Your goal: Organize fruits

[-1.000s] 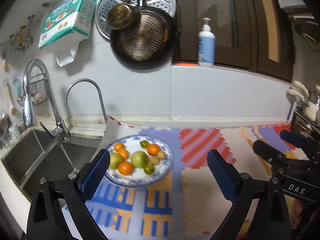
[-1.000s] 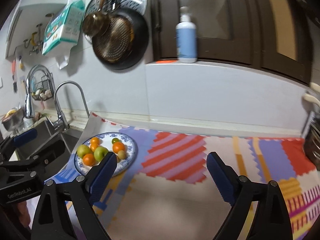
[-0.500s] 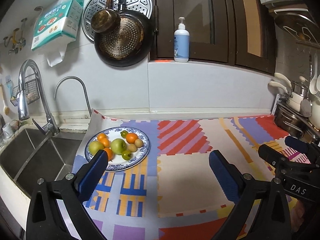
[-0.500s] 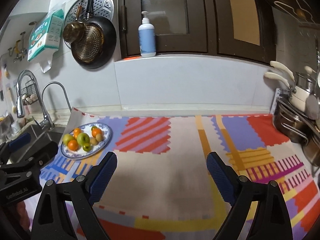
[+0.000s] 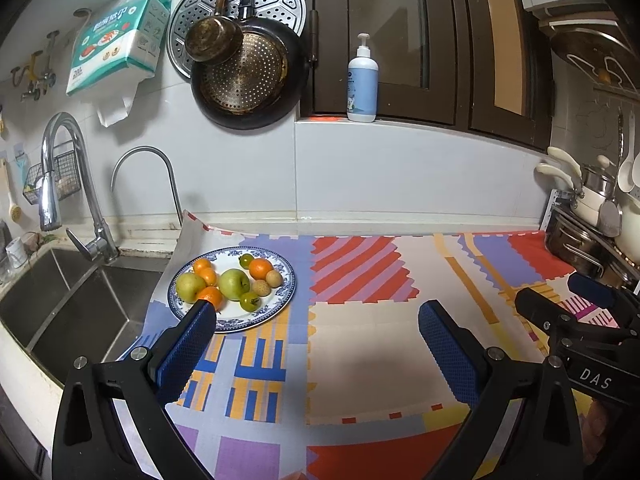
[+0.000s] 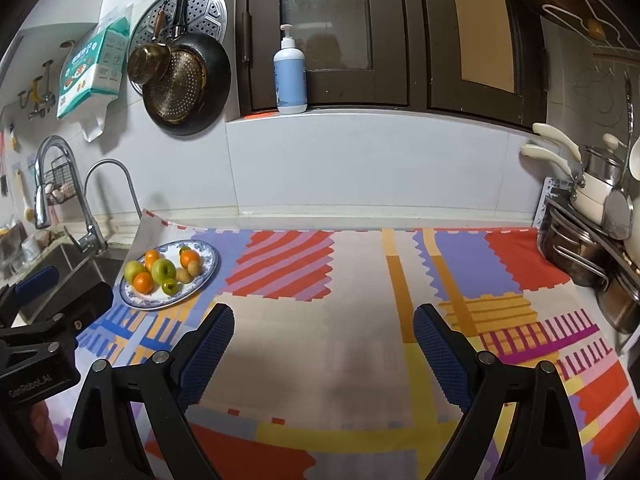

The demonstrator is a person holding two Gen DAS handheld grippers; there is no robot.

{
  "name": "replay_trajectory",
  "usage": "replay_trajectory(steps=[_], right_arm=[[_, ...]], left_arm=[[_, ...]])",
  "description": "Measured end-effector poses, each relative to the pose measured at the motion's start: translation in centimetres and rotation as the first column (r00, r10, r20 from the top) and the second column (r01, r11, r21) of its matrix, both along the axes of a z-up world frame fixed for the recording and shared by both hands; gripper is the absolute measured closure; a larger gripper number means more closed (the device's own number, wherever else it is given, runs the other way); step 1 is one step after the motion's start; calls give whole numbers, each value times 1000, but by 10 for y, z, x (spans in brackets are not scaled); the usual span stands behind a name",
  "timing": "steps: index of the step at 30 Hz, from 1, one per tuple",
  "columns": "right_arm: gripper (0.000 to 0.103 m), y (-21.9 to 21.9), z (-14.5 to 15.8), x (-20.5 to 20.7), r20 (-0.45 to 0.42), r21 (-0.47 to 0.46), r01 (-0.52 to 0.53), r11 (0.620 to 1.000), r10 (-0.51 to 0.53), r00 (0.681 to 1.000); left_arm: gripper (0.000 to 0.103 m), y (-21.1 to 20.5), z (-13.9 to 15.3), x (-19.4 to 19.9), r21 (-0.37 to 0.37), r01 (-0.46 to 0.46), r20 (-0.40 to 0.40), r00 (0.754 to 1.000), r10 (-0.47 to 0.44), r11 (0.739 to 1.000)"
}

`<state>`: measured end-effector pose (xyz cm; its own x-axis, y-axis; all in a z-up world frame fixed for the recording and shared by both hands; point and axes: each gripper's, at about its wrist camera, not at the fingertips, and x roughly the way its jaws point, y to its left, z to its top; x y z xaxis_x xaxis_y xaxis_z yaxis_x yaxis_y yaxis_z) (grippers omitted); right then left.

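Observation:
A blue-and-white plate on the colourful mat holds several fruits: green apples, oranges and small brown and green fruits. It also shows in the right wrist view at the left. My left gripper is open and empty, above the mat, its left finger just in front of the plate. My right gripper is open and empty over the middle of the mat, well right of the plate.
A steel sink with two taps lies left of the plate. Pots and pans stand at the right edge. Pans hang on the back wall, and a soap bottle stands on the ledge.
Both grippers have pulled back and away from the plate, which now looks smaller and further off. Both stay open and empty.

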<state>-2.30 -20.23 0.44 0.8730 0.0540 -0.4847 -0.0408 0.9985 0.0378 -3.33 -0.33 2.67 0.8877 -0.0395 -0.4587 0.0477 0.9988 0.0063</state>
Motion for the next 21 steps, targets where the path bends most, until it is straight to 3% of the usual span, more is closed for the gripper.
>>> replay_trajectory(steps=[21], right_arm=[[11, 2, -4, 2, -16, -1, -13, 1000, 13, 1000]], left_arm=[[0, 1, -4, 2, 1, -18, -15, 1000, 18, 1000]])
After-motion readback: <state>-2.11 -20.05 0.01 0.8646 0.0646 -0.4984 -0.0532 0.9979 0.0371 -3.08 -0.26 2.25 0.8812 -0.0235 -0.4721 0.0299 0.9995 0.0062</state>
